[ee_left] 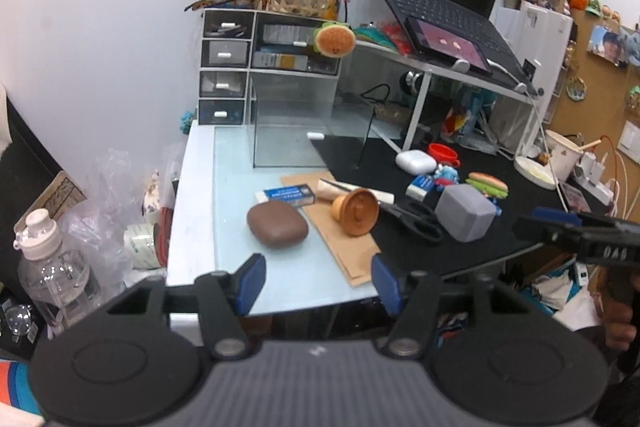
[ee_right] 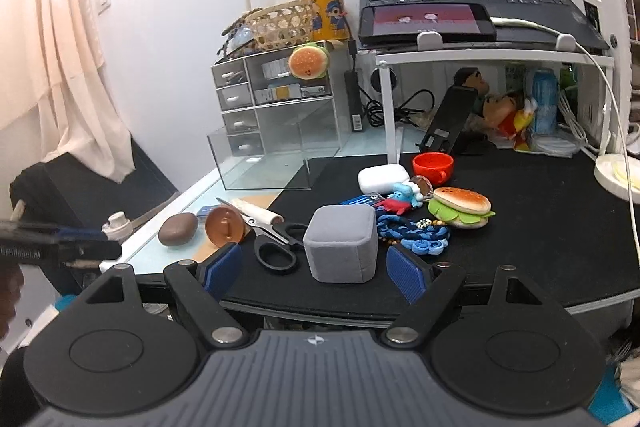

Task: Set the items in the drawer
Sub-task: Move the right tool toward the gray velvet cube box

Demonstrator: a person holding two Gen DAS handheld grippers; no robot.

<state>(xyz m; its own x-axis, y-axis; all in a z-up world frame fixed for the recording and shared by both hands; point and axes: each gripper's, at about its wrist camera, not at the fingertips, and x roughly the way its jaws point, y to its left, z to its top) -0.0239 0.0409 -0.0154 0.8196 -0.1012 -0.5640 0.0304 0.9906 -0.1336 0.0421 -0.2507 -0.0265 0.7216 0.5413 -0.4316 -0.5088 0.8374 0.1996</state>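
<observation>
Both grippers hang spread and empty at the near edge of the desk, held by a person whose hand shows only at the frame edges. Facing the right gripper (ee_right: pixel 314 269) is a grey box (ee_right: pixel 341 243), which sits close before it, roughly between the blue pads without touching them. Ahead of the left gripper (ee_left: pixel 318 283) is a brown pebble-shaped case (ee_left: pixel 277 225), with clear glass tabletop between them.

Farther back stands the clear drawer (ee_left: pixel 308 131), pulled well out of its organiser (ee_left: pixel 228 67) and apparently empty. By my judgement nothing has gone in yet, and the step in hand is the first pick.

Next, the right gripper would need to ease forward and close on the grey box, then lift over the clutter. Black scissors (ee_right: pixel 278 247) lie just beside the box on its left, and a blue braided cord (ee_right: pixel 412 233) on its right, so side room is tight. Open space lies above the drawer's top.
</observation>
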